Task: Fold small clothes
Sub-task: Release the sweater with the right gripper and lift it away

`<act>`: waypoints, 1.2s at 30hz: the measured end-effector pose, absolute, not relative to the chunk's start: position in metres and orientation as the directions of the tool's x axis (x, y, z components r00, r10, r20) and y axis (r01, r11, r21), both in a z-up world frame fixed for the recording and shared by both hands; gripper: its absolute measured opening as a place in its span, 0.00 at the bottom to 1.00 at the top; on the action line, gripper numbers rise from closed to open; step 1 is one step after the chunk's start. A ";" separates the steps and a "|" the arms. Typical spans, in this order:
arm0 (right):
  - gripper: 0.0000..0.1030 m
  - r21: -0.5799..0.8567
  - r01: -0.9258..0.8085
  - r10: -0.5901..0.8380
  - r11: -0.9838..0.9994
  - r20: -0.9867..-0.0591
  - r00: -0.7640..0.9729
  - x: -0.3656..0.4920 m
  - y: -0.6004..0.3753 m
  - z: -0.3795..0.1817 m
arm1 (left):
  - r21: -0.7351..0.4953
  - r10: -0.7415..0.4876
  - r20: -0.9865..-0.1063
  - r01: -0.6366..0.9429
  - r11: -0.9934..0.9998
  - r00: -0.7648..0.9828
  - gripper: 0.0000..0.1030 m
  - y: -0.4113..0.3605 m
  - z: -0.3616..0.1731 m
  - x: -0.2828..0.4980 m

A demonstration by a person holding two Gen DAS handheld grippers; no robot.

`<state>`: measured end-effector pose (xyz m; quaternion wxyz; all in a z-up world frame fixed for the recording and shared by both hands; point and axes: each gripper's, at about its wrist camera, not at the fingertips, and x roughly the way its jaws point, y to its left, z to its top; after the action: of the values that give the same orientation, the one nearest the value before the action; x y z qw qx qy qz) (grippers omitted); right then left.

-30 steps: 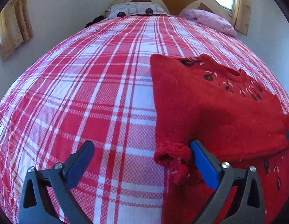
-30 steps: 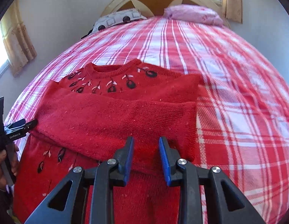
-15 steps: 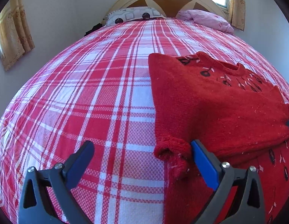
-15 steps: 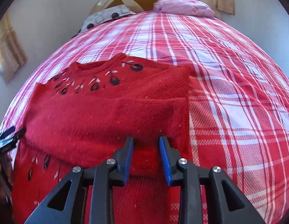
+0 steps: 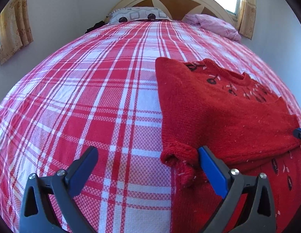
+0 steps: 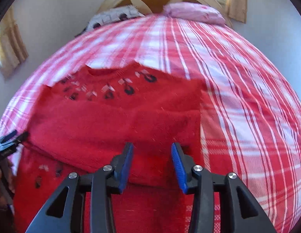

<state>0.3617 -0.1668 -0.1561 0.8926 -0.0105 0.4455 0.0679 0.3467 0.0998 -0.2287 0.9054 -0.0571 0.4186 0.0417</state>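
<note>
My right gripper has just been opening: a moment ago its blue pads sat close together over the folded sleeve, and now they stand apart with only the sweater's surface below them, nothing pinched. I take that as the sleeve fold being laid down and released, so the next fold can begin. My left gripper is spread wide and has hardly shifted; its right finger rests against the rolled cuff, while the left finger hangs over bare bedspread. The red sweater lies flat just ahead of my right gripper and to the right of my left one. It is a thick, fuzzy knit with ribbed neckline and black-and-white embroidered motifs, soft-edged. The bedspread under it is a flat, red-and-white plaid weave.
</note>
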 end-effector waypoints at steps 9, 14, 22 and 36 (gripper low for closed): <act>0.41 0.141 -0.394 0.337 0.908 -0.805 0.489 0.401 -0.043 -0.130 | -0.090 0.036 -0.766 -0.163 0.983 0.642 1.00 0.103 -0.233 0.345; 0.41 0.321 -0.508 0.526 0.799 -0.782 0.335 0.428 0.056 -0.144 | -0.164 -0.006 -0.762 -0.183 0.969 0.647 1.00 0.118 -0.235 0.341; 0.38 0.159 -0.497 0.365 0.853 -0.862 0.351 0.448 0.133 -0.199 | -0.198 -0.019 -0.747 -0.195 0.961 0.664 1.00 0.124 -0.235 0.336; 0.40 0.017 -0.293 0.176 0.956 -0.834 0.523 0.423 -0.070 -0.170 | -0.248 -0.036 -0.726 -0.212 0.945 0.686 1.00 0.131 -0.233 0.333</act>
<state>0.4225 -0.0698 -0.1697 0.8703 -0.0626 0.4697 0.1347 0.3327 0.1307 -0.2334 0.9045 -0.1581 0.3930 0.0487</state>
